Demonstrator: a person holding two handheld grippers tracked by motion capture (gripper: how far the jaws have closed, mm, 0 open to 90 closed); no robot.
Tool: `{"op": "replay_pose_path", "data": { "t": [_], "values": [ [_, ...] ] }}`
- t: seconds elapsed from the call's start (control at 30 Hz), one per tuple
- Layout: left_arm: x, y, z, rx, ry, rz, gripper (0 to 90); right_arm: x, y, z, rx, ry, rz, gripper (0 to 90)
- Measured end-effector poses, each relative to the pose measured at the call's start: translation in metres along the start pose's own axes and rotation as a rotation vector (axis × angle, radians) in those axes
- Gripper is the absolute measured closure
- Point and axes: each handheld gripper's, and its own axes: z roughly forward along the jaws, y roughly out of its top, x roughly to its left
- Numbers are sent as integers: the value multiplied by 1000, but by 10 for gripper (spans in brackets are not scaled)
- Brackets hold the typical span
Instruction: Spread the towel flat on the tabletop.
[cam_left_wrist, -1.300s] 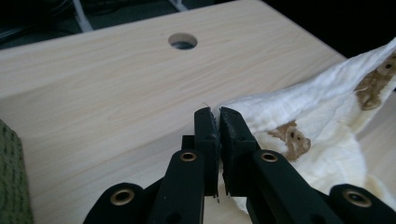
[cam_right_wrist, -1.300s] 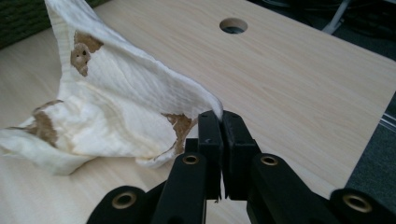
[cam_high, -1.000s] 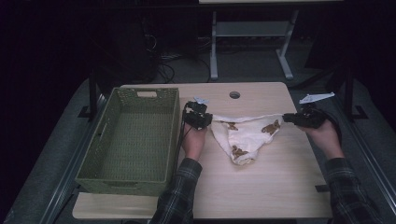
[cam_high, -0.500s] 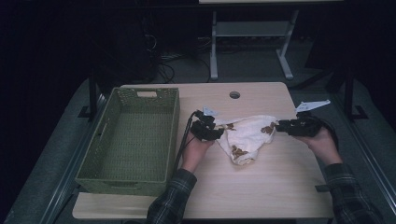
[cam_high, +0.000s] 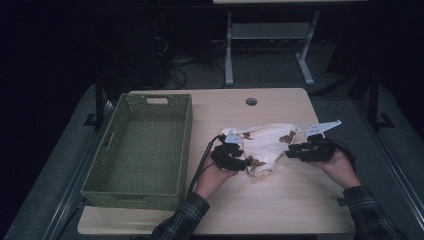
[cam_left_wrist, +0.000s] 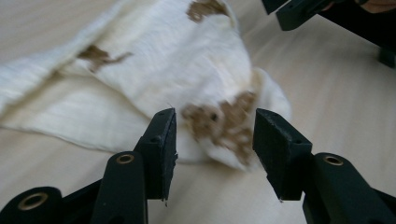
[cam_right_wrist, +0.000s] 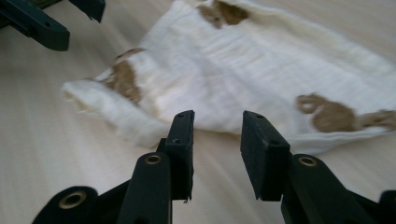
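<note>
The pale wooden tabletop carries everything, with a round hole near its far edge. On its left side stands a green woven basket, long and rectangular, with a handle slot in its far wall. Right of the basket, about the middle of the tabletop, lies a cream cloth printed with brown patches, folded in on itself into a loose, rumpled heap. The person's two hands in plaid sleeves come in from the near edge, one at each side of the cloth. The left tongs sit at the cloth's near left end; in the left gripper view their jaws have just been opening and stand spread, with a brown-patched corner of the cloth lying beyond the gap, not pinched. The right tongs sit just beside the cloth's right edge; in the right gripper view their jaws are parted, nothing between them, the cloth's edge just beyond the tips.
</note>
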Motion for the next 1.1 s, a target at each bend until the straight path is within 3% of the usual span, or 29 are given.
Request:
{"op": "replay_pose_path", "data": {
  "t": [0.1, 0.13, 0.33, 0.47, 0.53, 0.57, 0.63, 0.73, 0.97, 1.1],
  "values": [
    [-7, -11, 0, 17, -15, 24, 485, 13, -6, 5, 15, 33, -15, 627],
    [-9, -14, 0, 17, -18, 21, 482, 21, -9, 10, 27, 66, -14, 608],
    [-20, -21, 14, 34, -30, 40, 470, 36, -17, 28, 86, 78, -37, 559],
    [-23, -22, 25, 36, -35, 45, 476, 37, -16, 38, 99, 85, -32, 550],
    [-23, -22, 31, 40, -27, 52, 531, 37, -16, 42, 100, 81, -32, 603],
    [-22, -22, 31, 54, -27, 67, 598, 36, -15, 44, 99, 78, -32, 670],
    [-20, -21, 33, 46, -23, 56, 722, 35, -15, 45, 103, 67, -31, 793],
    [-15, -16, 26, 24, -31, 43, 839, 34, -13, 42, 83, 55, -56, 845],
    [-11, 9, -16, -103, -34, 44, 860, 42, 4, 12, -20, 62, -86, 852],
    [-12, 18, -31, -138, -26, 51, 861, 48, 18, -3, -75, 71, -112, 853]
  ]
}}
